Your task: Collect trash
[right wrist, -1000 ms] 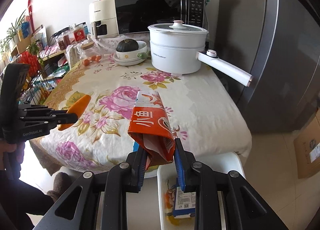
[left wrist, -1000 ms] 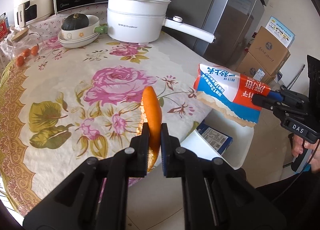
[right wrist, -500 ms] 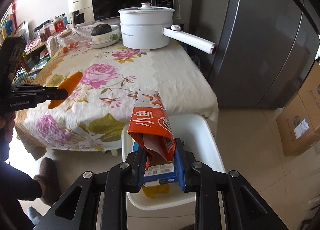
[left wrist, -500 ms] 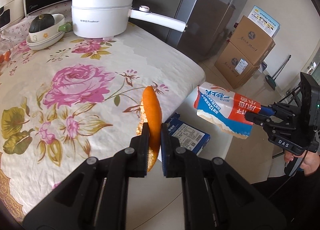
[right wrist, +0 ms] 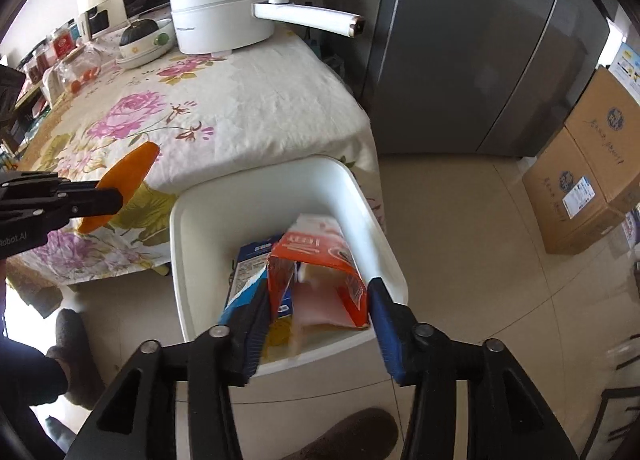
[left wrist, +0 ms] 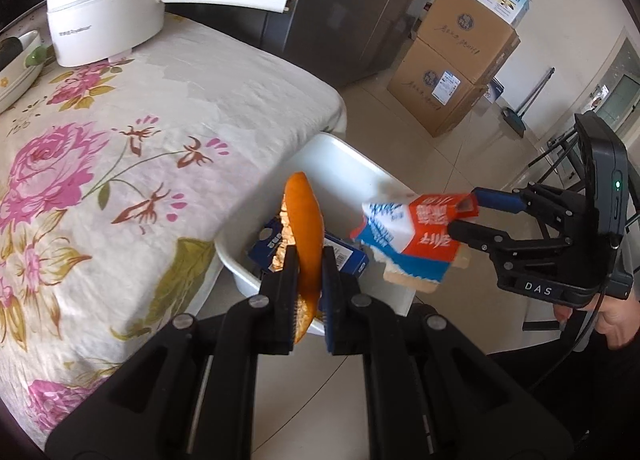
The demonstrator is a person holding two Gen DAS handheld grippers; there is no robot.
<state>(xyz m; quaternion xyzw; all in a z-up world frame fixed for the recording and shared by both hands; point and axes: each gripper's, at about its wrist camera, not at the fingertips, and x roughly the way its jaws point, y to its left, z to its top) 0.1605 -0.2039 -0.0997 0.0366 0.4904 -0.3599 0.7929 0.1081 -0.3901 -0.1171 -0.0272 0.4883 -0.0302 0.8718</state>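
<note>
Down by the table's (right wrist: pixel 280 120) corner, the white bin (right wrist: pixel 280 196) sits on open floor. The right gripper (right wrist: pixel 316 312), angled steeply down over it, is opening around the orange-and-blue packet (right wrist: pixel 320 272). At nine o'clock, the left gripper (left wrist: pixel 306 260) pinches the orange peel (left wrist: pixel 304 220) above the rim.

The bin (right wrist: pixel 362 196) stands on the floor just right of the bench (right wrist: pixel 256 100); a box (right wrist: pixel 250 264) lies in it; the pot (right wrist: pixel 224 16) sits far on the bench.

One peel (left wrist: pixel 304 220), one snack bag (right wrist: pixel 320 260), one blue box (right wrist: pixel 252 260), two cardboard boxes (left wrist: pixel 460 48), one pot (right wrist: pixel 224 24).
</note>
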